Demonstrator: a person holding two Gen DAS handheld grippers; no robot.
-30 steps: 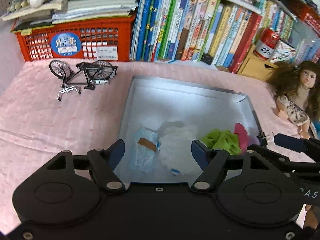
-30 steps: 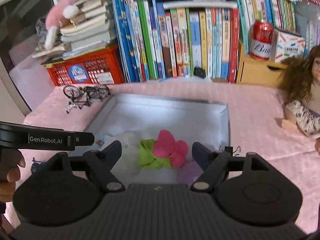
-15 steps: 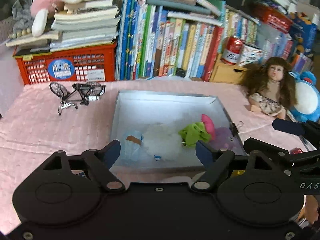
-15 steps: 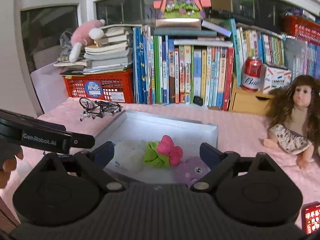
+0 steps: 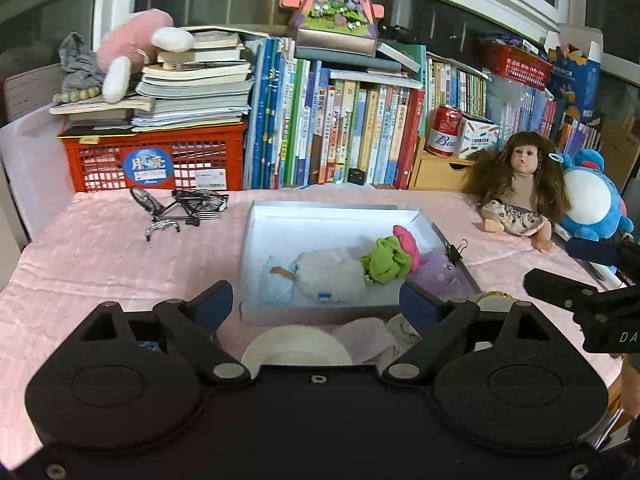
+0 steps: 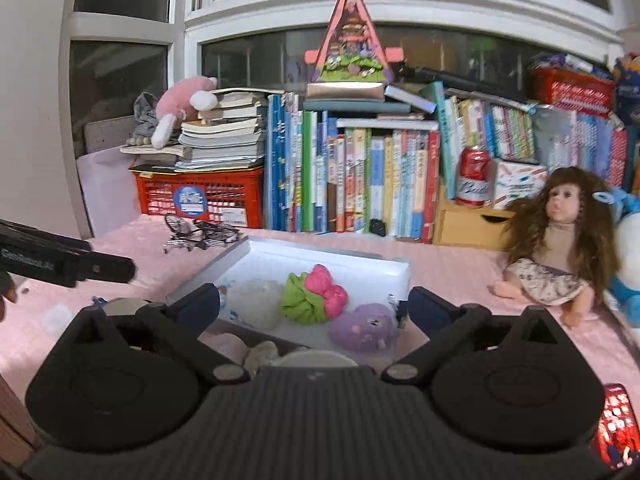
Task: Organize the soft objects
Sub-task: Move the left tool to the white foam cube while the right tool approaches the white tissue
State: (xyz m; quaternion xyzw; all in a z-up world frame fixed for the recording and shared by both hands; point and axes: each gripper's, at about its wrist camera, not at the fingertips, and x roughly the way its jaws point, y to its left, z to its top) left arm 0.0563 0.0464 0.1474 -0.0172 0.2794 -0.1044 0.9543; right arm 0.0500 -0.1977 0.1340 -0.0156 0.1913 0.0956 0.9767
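Note:
A shallow white box (image 5: 256, 216) (image 6: 400, 270) sits on the pink cloth and holds soft toys: a white fluffy one (image 5: 332, 276) (image 6: 256, 302), a green one (image 5: 386, 260) (image 6: 298, 304), a pink one (image 5: 408, 240) (image 6: 326, 288) and a purple plush (image 5: 432, 272) (image 6: 362, 326). My left gripper (image 5: 316, 304) is open and empty, held back above the near side of the box. My right gripper (image 6: 314, 304) is open and empty, also near the front of the box.
A model bicycle (image 5: 180, 206) stands left of the box. A doll (image 5: 520, 196) (image 6: 560, 248) and a blue plush (image 5: 592, 200) sit at the right. Books, a red crate (image 5: 156, 160) and a can (image 5: 442, 130) line the back. A pale hat (image 5: 296, 346) lies before the box.
Both grippers have pulled back and up from the box, so the view widens. Both stay open and empty. The toys in the box have not moved.

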